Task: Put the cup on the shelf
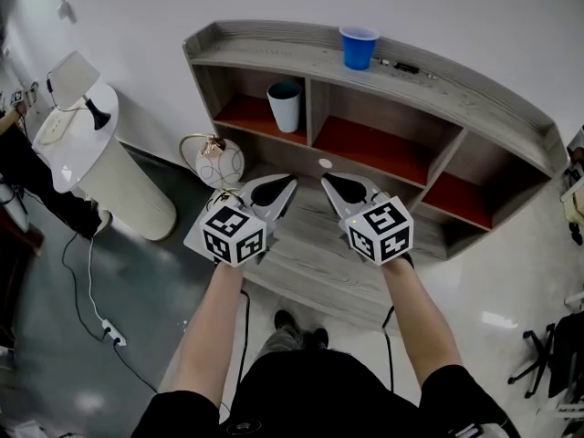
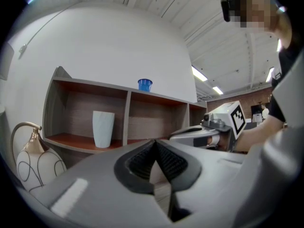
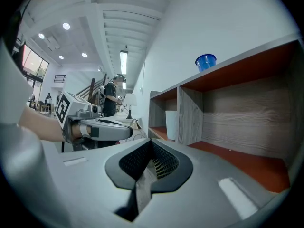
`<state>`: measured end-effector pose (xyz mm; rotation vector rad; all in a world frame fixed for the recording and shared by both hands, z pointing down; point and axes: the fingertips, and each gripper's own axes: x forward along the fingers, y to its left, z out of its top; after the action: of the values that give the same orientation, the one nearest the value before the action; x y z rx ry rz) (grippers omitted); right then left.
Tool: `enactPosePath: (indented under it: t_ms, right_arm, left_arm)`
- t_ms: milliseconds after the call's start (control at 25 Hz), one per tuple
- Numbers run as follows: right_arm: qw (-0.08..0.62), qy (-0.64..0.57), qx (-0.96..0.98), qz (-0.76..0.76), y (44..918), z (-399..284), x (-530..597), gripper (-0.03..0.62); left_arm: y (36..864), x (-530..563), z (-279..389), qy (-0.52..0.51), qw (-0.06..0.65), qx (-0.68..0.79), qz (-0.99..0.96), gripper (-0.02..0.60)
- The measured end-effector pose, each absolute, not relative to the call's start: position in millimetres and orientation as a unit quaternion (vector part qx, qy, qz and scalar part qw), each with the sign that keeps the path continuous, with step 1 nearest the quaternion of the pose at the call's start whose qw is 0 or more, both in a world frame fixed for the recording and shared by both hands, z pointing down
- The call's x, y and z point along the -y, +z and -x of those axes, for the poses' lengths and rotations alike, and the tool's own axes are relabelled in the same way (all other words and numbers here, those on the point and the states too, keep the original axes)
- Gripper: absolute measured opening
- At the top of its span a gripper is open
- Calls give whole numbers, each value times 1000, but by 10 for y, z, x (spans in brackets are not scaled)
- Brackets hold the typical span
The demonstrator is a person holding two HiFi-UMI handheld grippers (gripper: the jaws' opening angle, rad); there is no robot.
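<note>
1. Blue cup stands upright on the top board of the shelf, near its middle.
2. The shelf is grey wood with red-floored compartments. A white tumbler stands upright in the left compartment.
3. The left gripper is held level before the shelf, with its jaws closed together and nothing between them.
4. The right gripper is just beside the left gripper without touching it, its jaws likewise closed and empty.
5. Both grippers are well apart from the cup.
</note>
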<state>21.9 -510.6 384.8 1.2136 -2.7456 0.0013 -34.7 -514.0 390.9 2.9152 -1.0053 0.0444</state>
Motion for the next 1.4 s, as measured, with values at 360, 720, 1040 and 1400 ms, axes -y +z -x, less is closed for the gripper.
enactPosePath:
  t_ms: [360,720,1040,1400]
  right_arm:
    - [77,-4,910,-408,3860,-204,4854,11]
    - [80,-1,900,-428,3887,-1,4505,11]
    - [92,0,891,-444,3989,246,4003,11]
    - [101,11,881,-462,4108,369,3368,11]
  left_arm:
    - [3903,4928,381,16,27,317,-948,-2]
    - [3973,4538,601,17,28,296,-955,-2]
    - [4083,4039,858,18,36,283,-958,-2]
    - [4169,3462,1042,16,44,271,-961,-2]
